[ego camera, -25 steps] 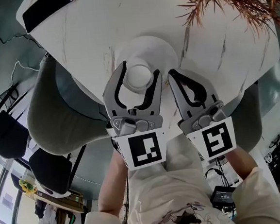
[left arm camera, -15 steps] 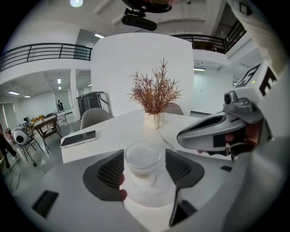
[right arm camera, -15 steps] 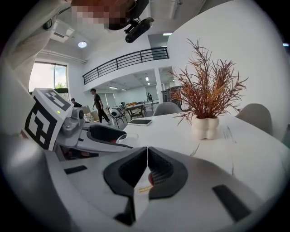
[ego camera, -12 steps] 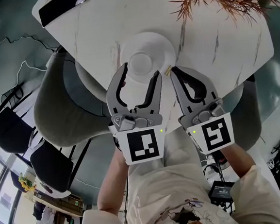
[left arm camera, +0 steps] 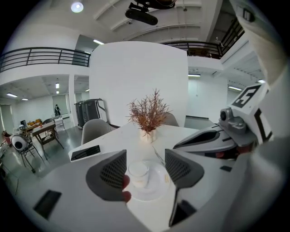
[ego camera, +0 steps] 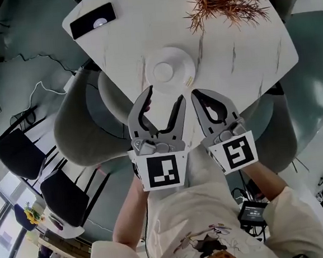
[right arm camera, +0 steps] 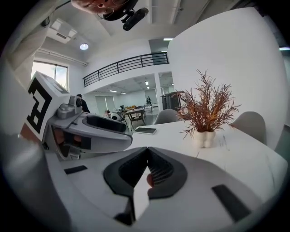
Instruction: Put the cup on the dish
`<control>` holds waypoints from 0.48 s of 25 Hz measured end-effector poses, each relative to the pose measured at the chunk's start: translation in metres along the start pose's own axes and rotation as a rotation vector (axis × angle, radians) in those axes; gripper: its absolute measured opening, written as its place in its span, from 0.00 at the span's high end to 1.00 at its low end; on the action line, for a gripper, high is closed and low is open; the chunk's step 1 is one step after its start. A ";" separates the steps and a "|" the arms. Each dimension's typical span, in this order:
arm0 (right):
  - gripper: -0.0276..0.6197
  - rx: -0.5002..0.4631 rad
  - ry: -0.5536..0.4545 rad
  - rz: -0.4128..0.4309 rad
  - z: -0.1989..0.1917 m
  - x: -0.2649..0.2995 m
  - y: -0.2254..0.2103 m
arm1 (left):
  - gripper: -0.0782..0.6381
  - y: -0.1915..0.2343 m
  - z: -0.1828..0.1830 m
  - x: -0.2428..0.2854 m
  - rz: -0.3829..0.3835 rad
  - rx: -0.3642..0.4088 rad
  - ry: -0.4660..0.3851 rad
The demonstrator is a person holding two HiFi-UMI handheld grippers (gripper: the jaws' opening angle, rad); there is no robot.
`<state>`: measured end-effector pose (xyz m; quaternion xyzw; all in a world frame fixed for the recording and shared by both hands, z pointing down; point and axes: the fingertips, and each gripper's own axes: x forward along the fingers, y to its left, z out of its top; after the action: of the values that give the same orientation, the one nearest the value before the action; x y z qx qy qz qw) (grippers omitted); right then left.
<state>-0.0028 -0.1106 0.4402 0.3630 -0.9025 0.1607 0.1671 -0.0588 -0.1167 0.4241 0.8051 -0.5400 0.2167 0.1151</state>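
One cup, set down and let go.
The cup [ego camera: 163,72] stands upright on the dish [ego camera: 185,62], near the counter's [ego camera: 244,51] front edge. A second ago the left tongs [ego camera: 165,95] bracketed it; now they are spread, empty and drawn back, no longer around the cup. The right tongs [ego camera: 199,98], pressed together on nothing, have retreated alongside them. With the cup seated and both tongs backing off, the task looks finished, and only pulling away seems left.

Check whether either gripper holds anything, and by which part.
Nothing is held. The left gripper is open, short of the cup standing on the dish; the right gripper is shut and empty.
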 end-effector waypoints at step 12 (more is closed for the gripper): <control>0.95 -0.028 -0.045 -0.018 0.041 -0.046 0.031 | 0.62 -0.017 0.027 -0.064 -0.044 -0.059 -0.053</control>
<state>-0.0012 -0.0792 0.3791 0.3724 -0.9049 0.1382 0.1532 -0.0581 -0.0690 0.3707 0.8185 -0.5313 0.1766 0.1291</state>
